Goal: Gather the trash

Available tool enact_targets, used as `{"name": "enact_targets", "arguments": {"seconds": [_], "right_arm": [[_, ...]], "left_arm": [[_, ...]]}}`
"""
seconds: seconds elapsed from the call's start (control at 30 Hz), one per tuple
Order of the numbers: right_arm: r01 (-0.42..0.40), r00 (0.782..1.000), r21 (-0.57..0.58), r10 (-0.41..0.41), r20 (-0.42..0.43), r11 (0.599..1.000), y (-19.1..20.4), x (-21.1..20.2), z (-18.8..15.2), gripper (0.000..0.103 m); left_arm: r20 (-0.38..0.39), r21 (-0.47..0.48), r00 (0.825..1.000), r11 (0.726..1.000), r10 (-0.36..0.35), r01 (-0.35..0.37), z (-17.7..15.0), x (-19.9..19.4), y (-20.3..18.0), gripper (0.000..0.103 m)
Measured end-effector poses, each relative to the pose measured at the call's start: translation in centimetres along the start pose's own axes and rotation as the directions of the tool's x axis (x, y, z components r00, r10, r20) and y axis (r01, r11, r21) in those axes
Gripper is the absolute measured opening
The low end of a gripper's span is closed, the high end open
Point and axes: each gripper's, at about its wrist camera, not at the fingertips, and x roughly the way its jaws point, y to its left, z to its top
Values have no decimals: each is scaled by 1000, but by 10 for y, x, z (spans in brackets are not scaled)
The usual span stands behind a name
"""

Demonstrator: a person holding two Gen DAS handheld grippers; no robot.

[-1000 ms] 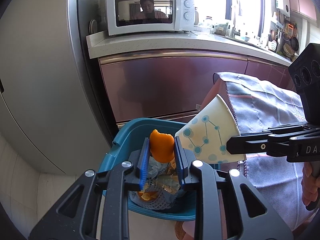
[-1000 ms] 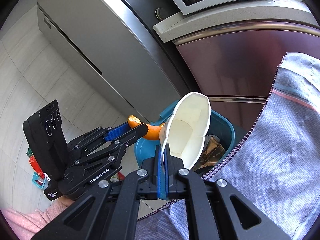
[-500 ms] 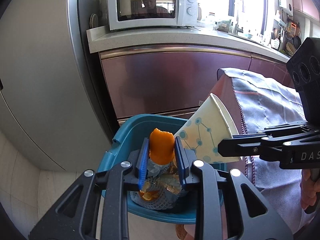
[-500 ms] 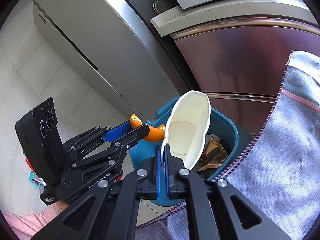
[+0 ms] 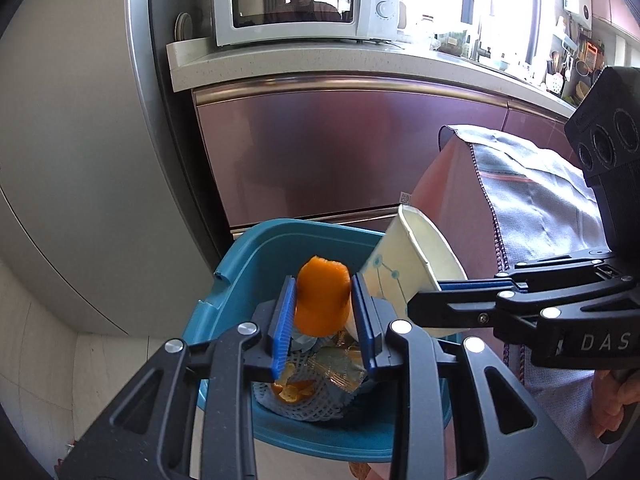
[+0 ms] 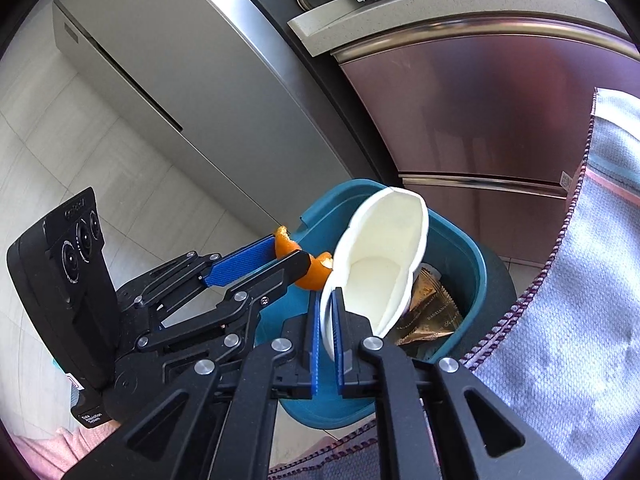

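My left gripper (image 5: pixel 323 303) is shut on an orange peel (image 5: pixel 322 298) and holds it over a teal trash bin (image 5: pixel 256 258). My right gripper (image 6: pixel 327 316) is shut on the rim of a white paper cup (image 6: pixel 380 264) with blue dots, tilted over the same bin (image 6: pixel 460 248). The cup also shows in the left wrist view (image 5: pixel 416 264), beside the peel. The peel shows in the right wrist view (image 6: pixel 308 264), touching the cup's side. The bin holds orange peels, white foam net (image 5: pixel 308 408) and a gold wrapper (image 6: pixel 424 312).
A table with a grey cloth (image 5: pixel 536 208) stands right of the bin. A steel fridge (image 5: pixel 72 140) stands to the left, purple cabinets (image 5: pixel 340 152) behind, with a microwave (image 5: pixel 304 0) on the counter. Tiled floor (image 6: pixel 60 128) lies left of the bin.
Both grippers have moved closer to the bin and lower over it. The cup has tilted more, its mouth turned toward the bin. Both grips are unchanged.
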Motion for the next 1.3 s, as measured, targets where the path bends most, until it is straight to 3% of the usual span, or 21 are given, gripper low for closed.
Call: {"name": "enact_targets", "arguments": {"seconds": [0.17, 0.23, 0.3, 0.37, 0.53, 0.6, 0.73, 0.8, 0.97, 1.03, 1.3], "right_arm": [[6, 1000, 8, -6, 3, 1000, -1, 1, 0, 12], [7, 1000, 11, -7, 10, 1000, -2, -2, -1, 14], [10, 1000, 15, -10, 21, 1000, -4, -8, -4, 22], [12, 999, 7, -12, 36, 1000, -3, -17, -7, 23], [43, 993, -22, -40, 115, 999, 1, -54, -24, 42], [65, 986, -32, -59, 155, 997, 2, -72, -35, 53], [147, 960, -39, -134, 244, 988, 3, -110, -59, 66], [198, 942, -36, -180, 285, 980, 3, -127, -71, 78], [341, 864, 9, -317, 391, 940, 2, -173, -113, 89], [410, 813, 43, -386, 437, 911, 4, -191, -133, 96], [580, 591, 220, -591, 549, 784, -1, -253, -194, 96]], "left_arm": [[2, -7, 1000, 1000, -4, 4, 1, 2, 1, 29], [5, -11, 1000, 1000, -4, 4, 1, 0, 1, 34], [14, -16, 1000, 1000, -9, 9, 0, -3, 1, 40], [26, -22, 999, 999, -26, 27, -1, -10, 2, 43], [100, -33, 991, 995, -94, 98, -4, -39, 2, 60], [145, -24, 981, 991, -128, 133, -5, -55, -1, 74], [213, 1, 960, 983, -181, 185, -9, -85, -14, 92], [238, 19, 950, 978, -204, 205, -12, -98, -22, 97], [260, 59, 940, 976, -219, 211, -22, -116, -55, 97], [271, 63, 935, 973, -229, 221, -28, -122, -70, 97], [377, 90, 893, 969, -247, 230, -43, -148, -128, 97]]}}
